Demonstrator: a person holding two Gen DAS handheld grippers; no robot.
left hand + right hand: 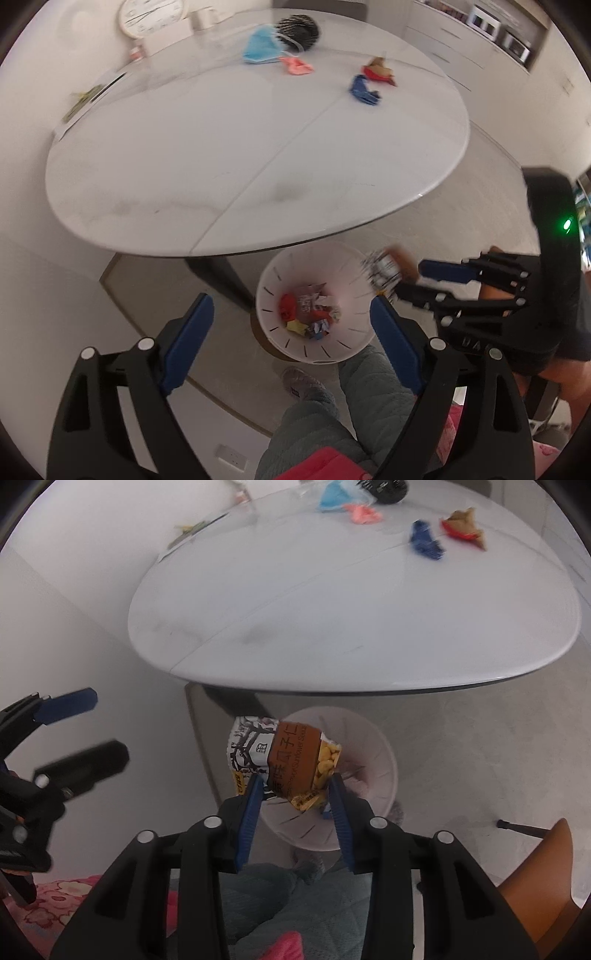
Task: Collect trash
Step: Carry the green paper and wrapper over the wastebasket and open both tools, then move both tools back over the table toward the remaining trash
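Below the rim of a round white bench (221, 155), a white waste bin (273, 343) stands on the floor, already holding a small heap of crumpled wrappers (308, 314) in red, brown, yellow and blue.

The left gripper (291, 321) hangs over the bin with its blue-padded jaws spread wide. Nothing sits between them; only the bin's mouth shows through the gap.

The right gripper (295, 794) points steeply down at the same bin (373, 753). Between its blue pads is a snack packet (284, 760), brown and white with a yellow picture of seeds at one end. The packet's lower edge lies between the fingers (251, 808), but the jaws stand somewhat apart, and whether the pads press on the packet cannot be told. The packet is over the bin's opening, above its near rim. From the left wrist view the same packet (384, 269) appears blurred beside the bin's right edge, at the tip of the right gripper (410, 277).

Far across the bench more litter remains: a light blue face mask (262, 46), a pink scrap (295, 66) just beside it, a blue wrapper (364, 90), and a red and tan wrapper (378, 70) near that. A black ribbed object (299, 29) lies touching the mask.

The person's quilted grey-green trouser legs (332, 413) and a grey slipper (301, 382) show beneath the grippers.
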